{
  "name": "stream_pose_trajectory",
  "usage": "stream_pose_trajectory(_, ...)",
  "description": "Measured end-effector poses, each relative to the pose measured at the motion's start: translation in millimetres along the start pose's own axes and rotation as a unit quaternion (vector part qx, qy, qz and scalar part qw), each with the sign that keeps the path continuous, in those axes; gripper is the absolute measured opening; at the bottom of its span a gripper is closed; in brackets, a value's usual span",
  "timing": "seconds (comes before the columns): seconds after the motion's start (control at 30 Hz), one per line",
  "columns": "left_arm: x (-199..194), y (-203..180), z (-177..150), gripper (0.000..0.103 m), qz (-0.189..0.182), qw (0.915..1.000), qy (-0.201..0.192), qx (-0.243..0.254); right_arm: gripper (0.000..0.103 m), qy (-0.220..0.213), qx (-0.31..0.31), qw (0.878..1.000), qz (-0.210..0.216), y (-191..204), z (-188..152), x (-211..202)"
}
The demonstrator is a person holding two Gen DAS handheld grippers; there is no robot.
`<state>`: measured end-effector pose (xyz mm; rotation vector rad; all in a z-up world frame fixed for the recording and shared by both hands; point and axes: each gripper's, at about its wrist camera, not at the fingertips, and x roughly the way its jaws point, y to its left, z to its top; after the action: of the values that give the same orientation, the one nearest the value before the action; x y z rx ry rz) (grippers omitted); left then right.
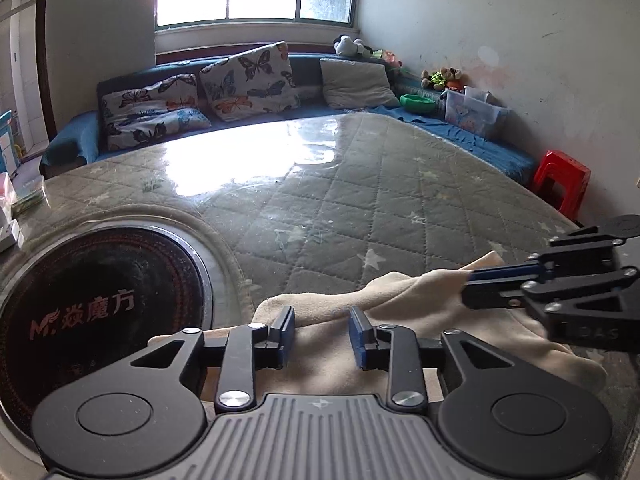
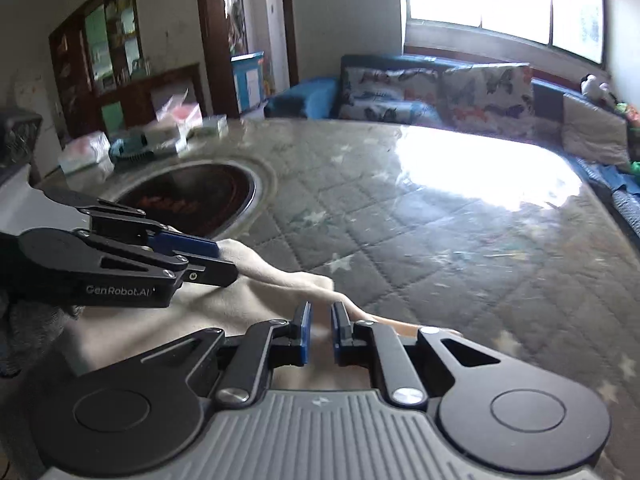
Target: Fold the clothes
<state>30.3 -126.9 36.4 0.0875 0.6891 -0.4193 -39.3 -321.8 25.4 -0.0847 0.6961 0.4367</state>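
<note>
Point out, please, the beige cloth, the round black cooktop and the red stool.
beige cloth (image 1: 320,344), left wrist view, flat middle.
round black cooktop (image 1: 100,312), left wrist view, glass centre.
red stool (image 1: 562,178), left wrist view, seat.

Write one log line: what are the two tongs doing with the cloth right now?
left tongs: open over beige cloth | right tongs: shut on cloth | cloth: bunched on quilted table
</note>
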Motion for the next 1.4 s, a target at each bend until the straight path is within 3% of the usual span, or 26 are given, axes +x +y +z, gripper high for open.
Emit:
stream_pose_trajectory(0.13,-18.1,-0.8,-13.4,0.040,0.006,0.9999,-0.008,0.005,0.009,0.005,-0.023,1.000,-0.020,-3.1,-18.3,-18.2)
stream_pose_trajectory(0.33,-55.7,0.1,-38.8,0.039,0.032,0.9991,-0.023,0.017,0.010,0.003,0.031,0.999,-0.043,-25.8,-30.5,-27.7)
stream_pose_trajectory(0.5,-81.6,-2.7,-58.2,0.039,0.047,0.9977,-0.040,0.027,0.010,-0.020,-0.027,0.999,-0.007,2.7,-34.5,-52.5)
stream_pose_trajectory(0.6,-81.1,-5.8,-69.1,0.038,0.054,0.9971,-0.035,0.042,0.010,-0.012,-0.070,0.997,0.013,22.6,-44.6,-54.6)
stream_pose_trajectory(0.7,-76.3,-6.1,-79.3,0.038,0.059,0.9968,-0.025,0.047,0.010,-0.003,-0.099,0.995,-0.004,27.6,-60.9,-50.5)
stream_pose_trajectory(0.8,-77.2,-7.1,-83.5,0.038,0.054,0.9972,-0.027,0.045,0.010,0.004,-0.081,0.997,-0.011,20.0,-64.2,-54.4)
stream_pose_trajectory(0.93,-82.3,-8.5,-87.6,0.038,0.038,0.9986,-0.022,0.029,0.011,0.017,-0.119,0.992,-0.023,24.8,-66.9,-59.0)
stream_pose_trajectory(1.13,-101.8,-18.0,-88.4,0.040,0.032,0.9975,-0.042,0.045,0.011,0.013,-0.121,0.992,-0.031,29.6,-63.7,-74.6)
stream_pose_trajectory(1.3,-108.2,-20.9,-73.7,0.038,0.014,0.9967,-0.070,0.039,0.011,-0.021,-0.124,0.992,0.027,56.6,-50.8,-77.6)
stream_pose_trajectory(1.4,-100.0,-28.7,-75.7,0.038,-0.003,0.9968,-0.065,0.047,0.011,-0.015,-0.143,0.989,0.043,74.1,-54.1,-60.1)
